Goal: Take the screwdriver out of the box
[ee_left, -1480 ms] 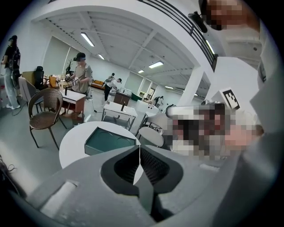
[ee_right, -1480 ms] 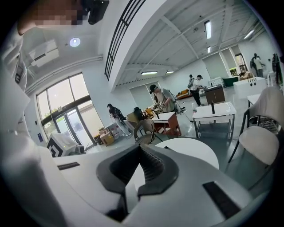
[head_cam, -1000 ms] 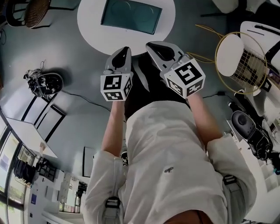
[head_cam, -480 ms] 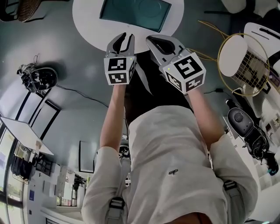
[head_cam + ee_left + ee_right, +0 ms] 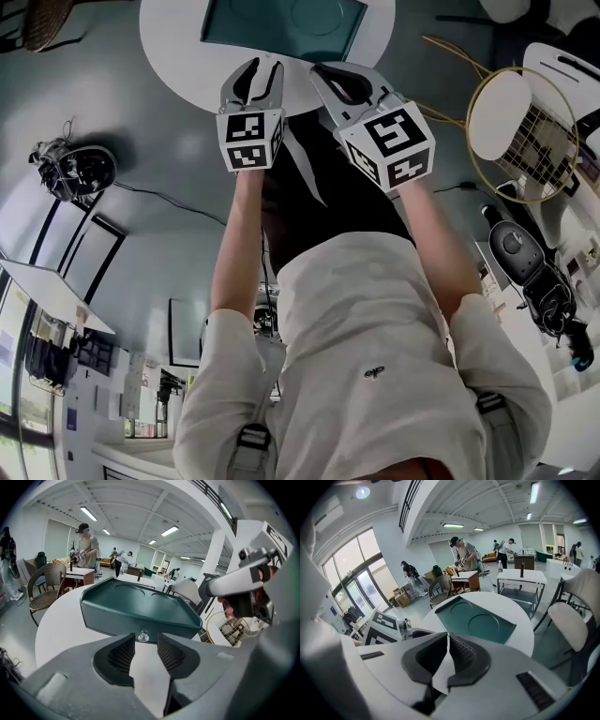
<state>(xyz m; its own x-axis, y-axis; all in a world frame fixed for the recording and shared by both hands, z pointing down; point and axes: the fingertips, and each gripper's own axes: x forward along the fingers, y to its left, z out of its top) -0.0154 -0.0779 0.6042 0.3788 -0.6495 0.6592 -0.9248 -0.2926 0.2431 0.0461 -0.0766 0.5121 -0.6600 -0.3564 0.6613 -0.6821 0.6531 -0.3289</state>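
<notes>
A dark green box [image 5: 281, 23] lies closed on a round white table [image 5: 178, 56]; its lid has two round recesses. In the left gripper view the box [image 5: 136, 604] shows a small silver knob [image 5: 143, 637] on its front wall. No screwdriver is in sight. My left gripper [image 5: 264, 66] hangs over the table's near edge just short of the box; its jaws have just been opening and nothing is between them [image 5: 145, 644]. My right gripper [image 5: 323, 70] is beside it, its tips touching and empty [image 5: 446, 639].
A wire-frame chair with a white seat [image 5: 511, 122] stands right of the table, and a white chair [image 5: 567, 620] beside it. A cable bundle [image 5: 75, 169] lies on the floor at left. A wicker chair [image 5: 47, 581] and people at other tables [image 5: 84, 541] are farther back.
Both grippers have moved forward and down toward the table's near edge. The left gripper's jaws, shut a second ago, now stand apart. The right gripper's jaws look the same.
</notes>
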